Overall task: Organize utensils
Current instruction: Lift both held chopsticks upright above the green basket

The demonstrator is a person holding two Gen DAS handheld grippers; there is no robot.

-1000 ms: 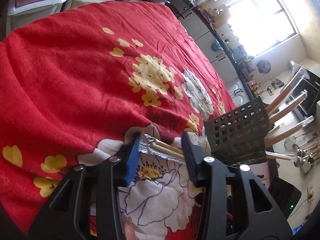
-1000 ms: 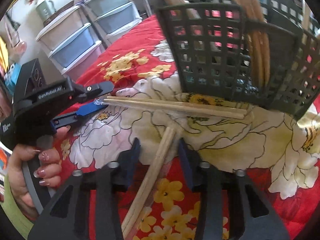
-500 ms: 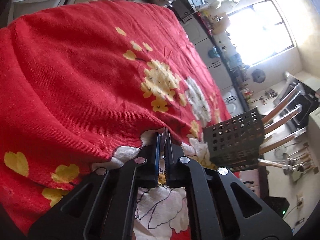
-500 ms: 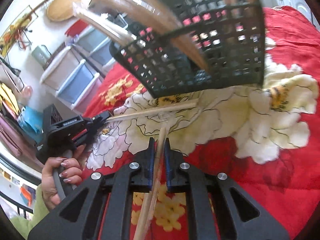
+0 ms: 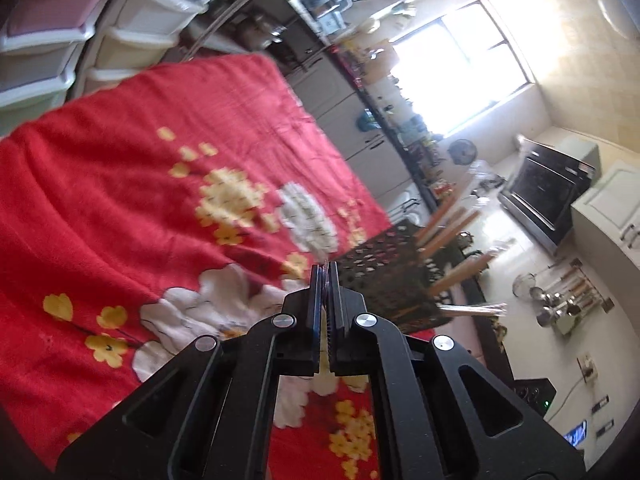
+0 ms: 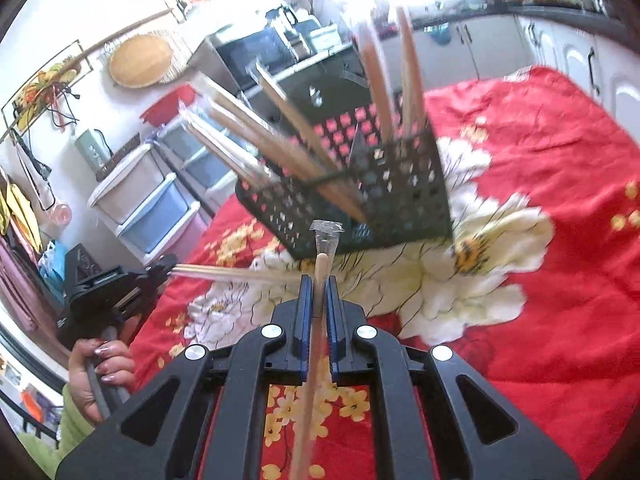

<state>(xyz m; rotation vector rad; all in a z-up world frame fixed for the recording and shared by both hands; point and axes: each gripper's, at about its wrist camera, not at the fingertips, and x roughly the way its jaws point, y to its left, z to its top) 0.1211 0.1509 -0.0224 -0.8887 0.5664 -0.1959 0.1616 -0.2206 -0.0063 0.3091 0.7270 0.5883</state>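
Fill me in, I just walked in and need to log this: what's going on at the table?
A person is sorting wrapped wooden chopsticks into a black perforated basket on a red floral cloth. The right gripper is shut on one pair, tip toward the basket. The left gripper, in the person's hand, is shut on another pair by its end. Several pairs already stand in the basket.

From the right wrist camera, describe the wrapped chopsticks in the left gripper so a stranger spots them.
Find the black perforated basket on the red floral cloth. Below its front, a pale pair of chopsticks runs level, gripped at its left end by the left gripper. Unlike its neighbours, it lies flat outside the basket.
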